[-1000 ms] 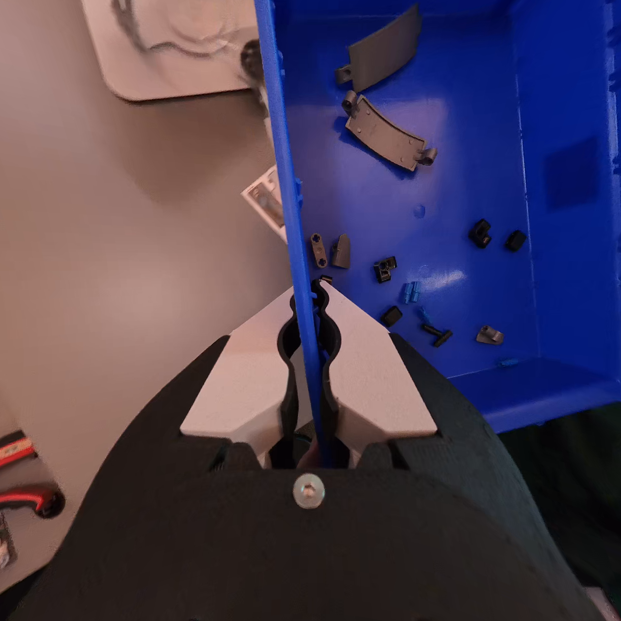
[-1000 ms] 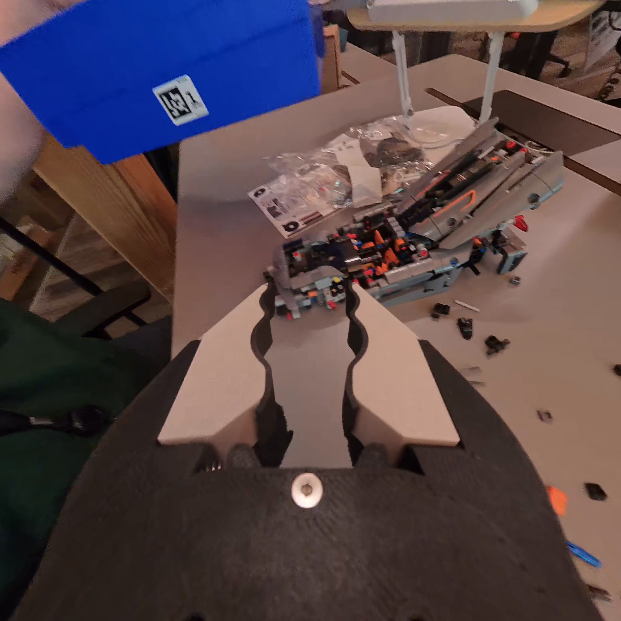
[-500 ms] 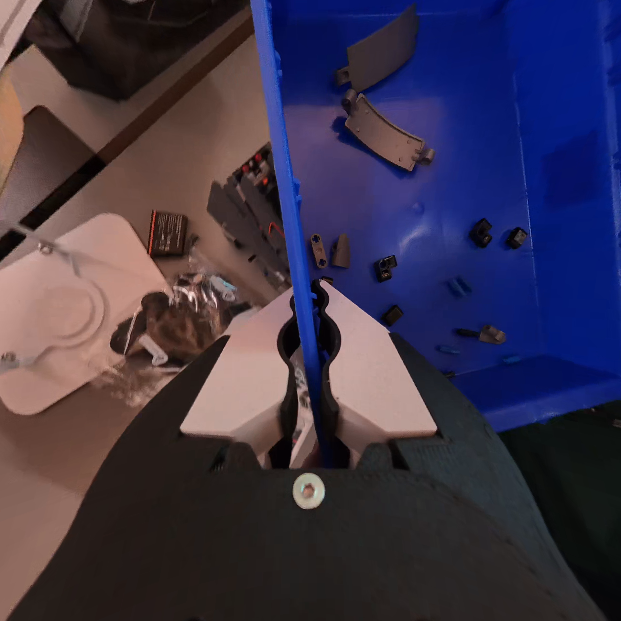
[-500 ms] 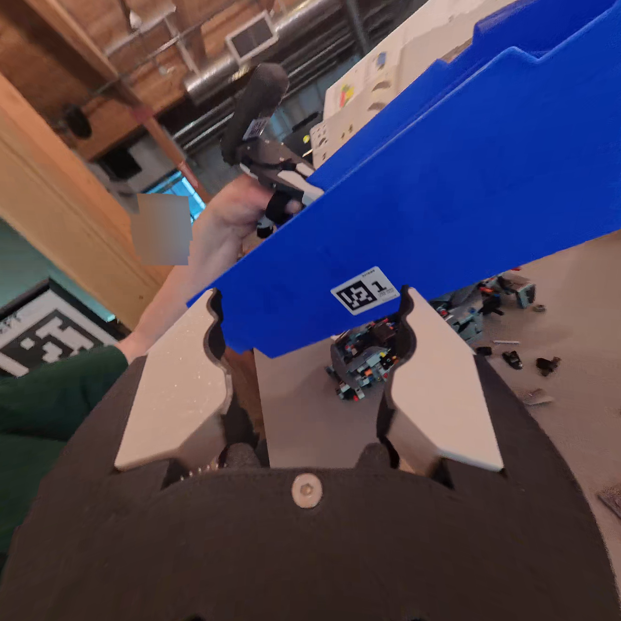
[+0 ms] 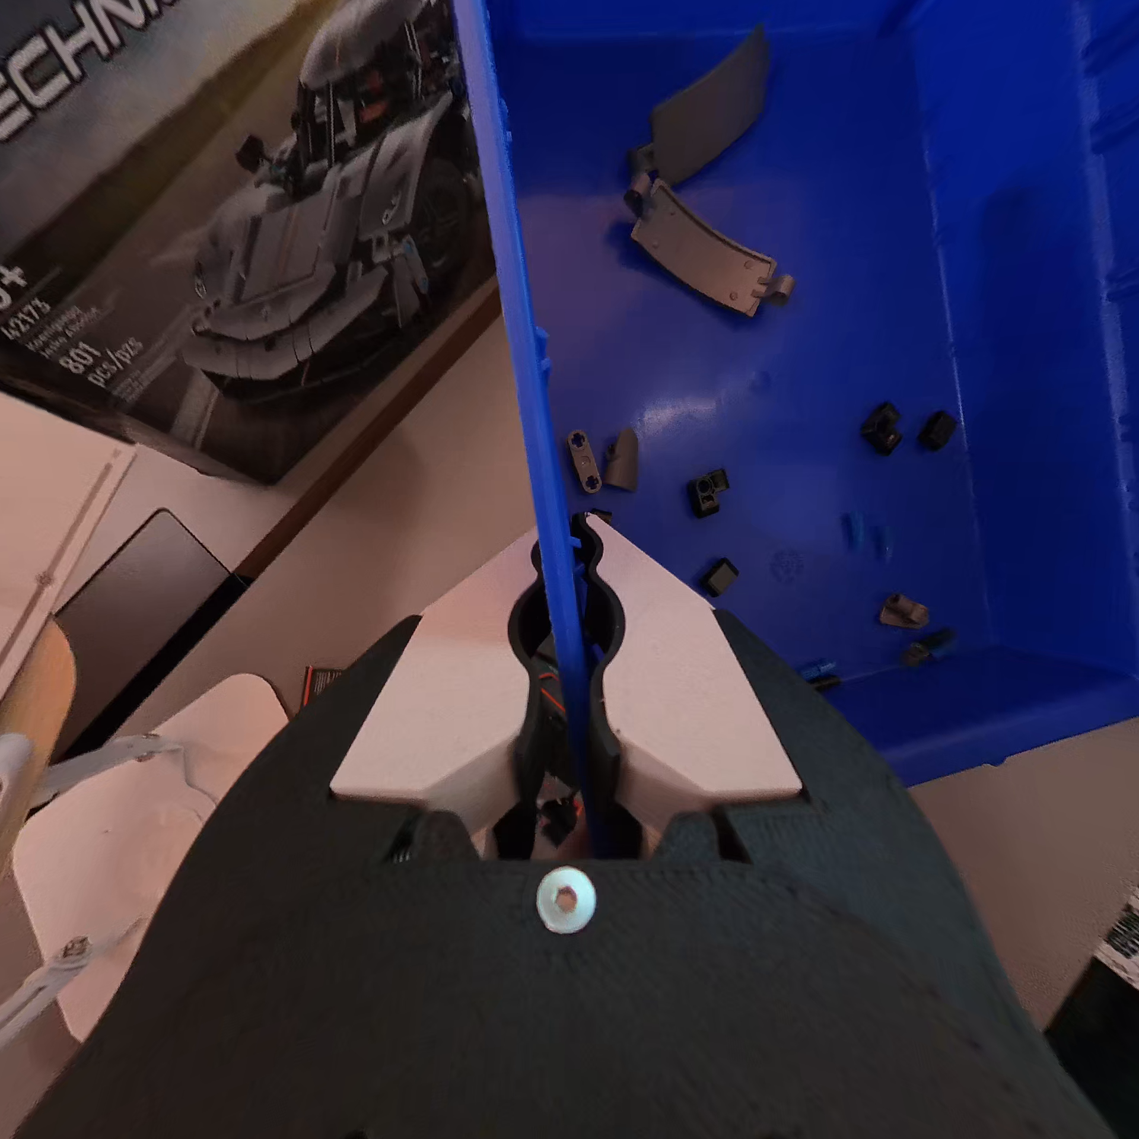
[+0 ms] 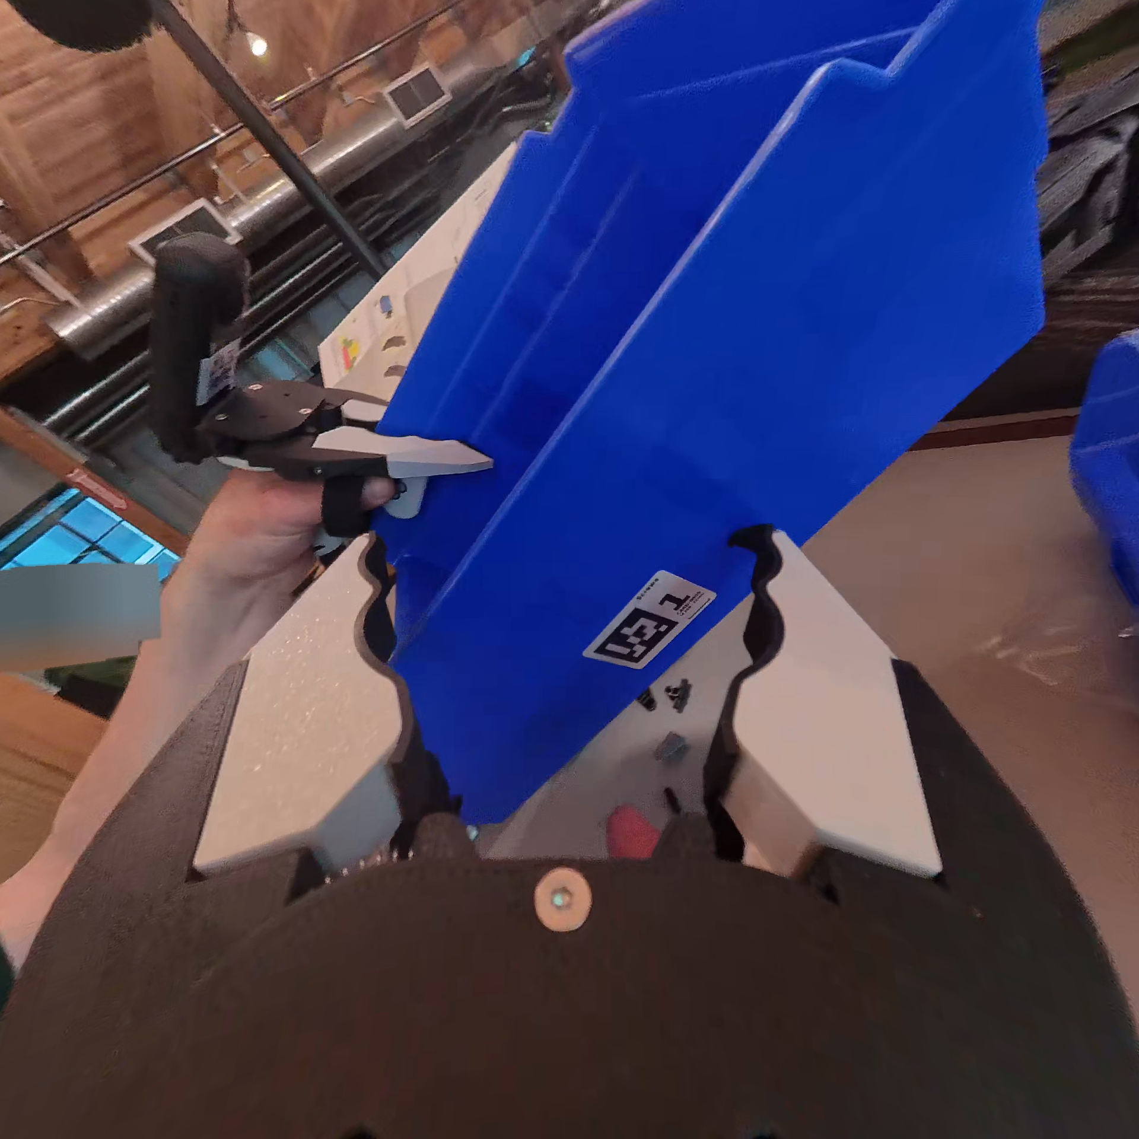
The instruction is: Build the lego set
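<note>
Left gripper [image 5: 570, 542] closed on the side wall of a blue bin [image 5: 524, 320], 1 finger outside, 1 inside. On the bin floor: 2 curved grey panels [image 5: 702, 259] near the far end, touching at 1 corner; closer, a small grey link [image 5: 584, 461] beside a grey wedge piece [image 5: 621, 459]; several small black pieces [image 5: 707, 490] scattered apart; a few blue pins [image 5: 853, 530], blurred. Left of the bin, a set box [image 5: 203, 234] with a grey car picture, standing on a beige table [image 5: 431, 444].

Printed lettering and numbers run across the dark set box [image 5: 203, 203]; a white sticker [image 6: 650, 619] with a coded square and digit sits on the blue bin [image 6: 801, 370]
</note>
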`<state>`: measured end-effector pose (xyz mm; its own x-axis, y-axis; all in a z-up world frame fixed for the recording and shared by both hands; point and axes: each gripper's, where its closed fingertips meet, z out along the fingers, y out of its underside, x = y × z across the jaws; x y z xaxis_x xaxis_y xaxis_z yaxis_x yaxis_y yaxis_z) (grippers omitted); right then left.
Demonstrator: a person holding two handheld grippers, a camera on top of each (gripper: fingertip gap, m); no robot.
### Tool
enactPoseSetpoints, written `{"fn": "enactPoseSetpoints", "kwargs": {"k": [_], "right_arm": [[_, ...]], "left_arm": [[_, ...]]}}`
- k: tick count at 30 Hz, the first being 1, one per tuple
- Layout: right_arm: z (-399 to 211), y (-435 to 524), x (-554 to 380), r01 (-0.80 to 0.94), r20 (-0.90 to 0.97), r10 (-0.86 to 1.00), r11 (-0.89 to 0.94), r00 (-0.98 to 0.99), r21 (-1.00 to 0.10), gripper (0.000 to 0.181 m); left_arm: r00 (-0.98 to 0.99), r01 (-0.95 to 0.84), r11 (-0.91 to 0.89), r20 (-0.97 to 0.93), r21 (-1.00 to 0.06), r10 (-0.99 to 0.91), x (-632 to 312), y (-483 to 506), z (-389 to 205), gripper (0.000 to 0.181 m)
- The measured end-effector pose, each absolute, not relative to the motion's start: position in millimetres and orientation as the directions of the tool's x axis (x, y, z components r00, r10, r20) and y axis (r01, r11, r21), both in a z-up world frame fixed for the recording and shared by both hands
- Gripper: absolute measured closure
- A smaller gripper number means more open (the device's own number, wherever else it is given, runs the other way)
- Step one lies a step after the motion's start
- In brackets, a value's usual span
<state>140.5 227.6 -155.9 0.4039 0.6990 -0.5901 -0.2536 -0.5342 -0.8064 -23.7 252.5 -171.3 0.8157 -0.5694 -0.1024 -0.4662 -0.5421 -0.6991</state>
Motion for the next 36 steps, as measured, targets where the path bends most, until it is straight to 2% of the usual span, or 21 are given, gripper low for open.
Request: {"fn": "enactPoseSetpoints", "kwargs": {"k": [11, 21, 27, 36], "right_arm": [[-149.2, 283.7, 160.3, -0.276, -0.592, 0.662, -0.527, 0.460, -0.804, 0.054], [-168.1, 323.8, 164.6, -0.307, -0.577, 0.631, -0.492, 0.519, -0.815, 0.053], [-173.0, 337.4, 165.3, -0.371, -0.597, 0.636, -0.468, 0.489, -0.802, 0.058], [-174.4, 342.9, 182.5, -0.478, -0.614, 0.650, -0.406, 0.448, -0.779, 0.077]], "left_arm": [[0.845, -0.419, -0.506, -0.121, -0.754, -0.520, 4.3, 294.8, -181.2, 0.180], [0.862, -0.419, -0.458, -0.186, -0.784, -0.471, 13.8, 318.9, -196.1, 0.179], [0.854, -0.470, -0.353, -0.316, -0.809, -0.413, 13.0, 321.1, -189.4, 0.179], [0.812, -0.554, -0.139, -0.497, -0.821, -0.305, 26.2, 311.9, -170.6, 0.179]]}}
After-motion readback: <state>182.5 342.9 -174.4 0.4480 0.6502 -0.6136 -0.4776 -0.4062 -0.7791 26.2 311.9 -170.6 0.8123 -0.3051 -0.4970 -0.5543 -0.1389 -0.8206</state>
